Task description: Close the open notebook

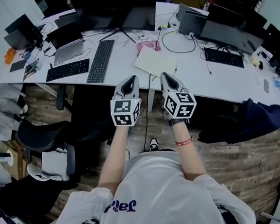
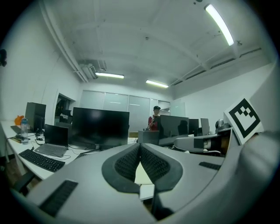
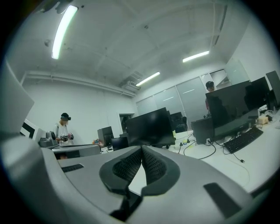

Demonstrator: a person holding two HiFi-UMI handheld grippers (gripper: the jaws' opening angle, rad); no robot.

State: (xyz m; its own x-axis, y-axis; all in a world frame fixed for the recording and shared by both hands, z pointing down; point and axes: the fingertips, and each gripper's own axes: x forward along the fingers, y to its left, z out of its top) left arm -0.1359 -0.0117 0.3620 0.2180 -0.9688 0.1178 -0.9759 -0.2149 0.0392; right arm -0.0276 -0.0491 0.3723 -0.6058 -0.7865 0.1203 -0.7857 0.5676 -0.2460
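Note:
The open notebook (image 1: pixel 156 60) lies flat on the white desk (image 1: pixel 195 75), pale pages up, just beyond my two grippers. In the head view my left gripper (image 1: pixel 130 81) and right gripper (image 1: pixel 168 78) are held side by side in front of the desk's near edge, pointing at the notebook and short of it. Both are shut with their tips together and nothing between them. In the left gripper view the left gripper (image 2: pixel 140 145) points level over the desk, with a pale sheet (image 2: pixel 142 176) showing below the tips. The right gripper (image 3: pixel 142 148) looks the same in its own view.
A black keyboard (image 1: pixel 101 60) and a large monitor (image 1: pixel 116 11) stand left of the notebook, a pink object (image 1: pixel 148 46) behind it. More monitors (image 1: pixel 228 33) and a keyboard (image 1: pixel 223 57) fill the right. A black chair (image 1: pixel 49 134) sits below left, a dark jacket (image 1: pixel 248 119) at right. A person (image 2: pixel 154 118) stands far off.

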